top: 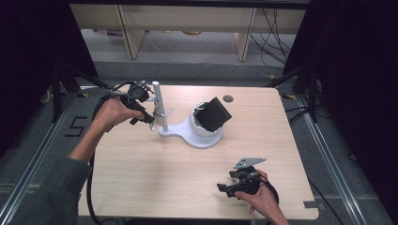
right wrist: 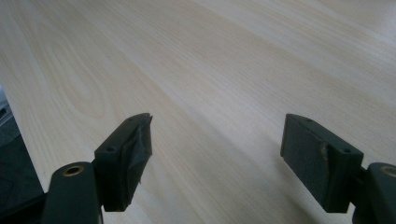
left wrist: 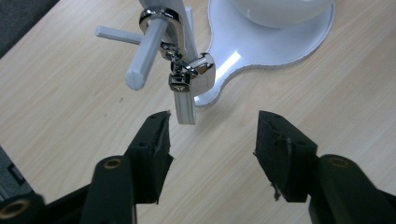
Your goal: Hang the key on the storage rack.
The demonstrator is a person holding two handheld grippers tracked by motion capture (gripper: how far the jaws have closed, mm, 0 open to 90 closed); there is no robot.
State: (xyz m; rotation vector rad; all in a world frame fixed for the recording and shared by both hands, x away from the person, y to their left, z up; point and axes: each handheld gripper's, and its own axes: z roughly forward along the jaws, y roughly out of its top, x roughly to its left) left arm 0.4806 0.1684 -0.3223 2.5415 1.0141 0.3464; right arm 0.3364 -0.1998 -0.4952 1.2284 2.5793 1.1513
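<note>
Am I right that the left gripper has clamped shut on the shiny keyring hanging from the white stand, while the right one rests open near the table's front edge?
Not quite. The left gripper is open, its jaws spread apart and short of the shiny keyring, as the left gripper view shows. The keyring does hang from the white stand, and the right gripper does rest open near the front edge.

**A lab recording bay**

The place looked like a lab or test bay: a pale wooden table (top: 155,187) stood between black curtains (top: 28,51), with metal floor rails (top: 328,154), loose cables (top: 277,37) and bare shelving (top: 187,18) behind.
</note>
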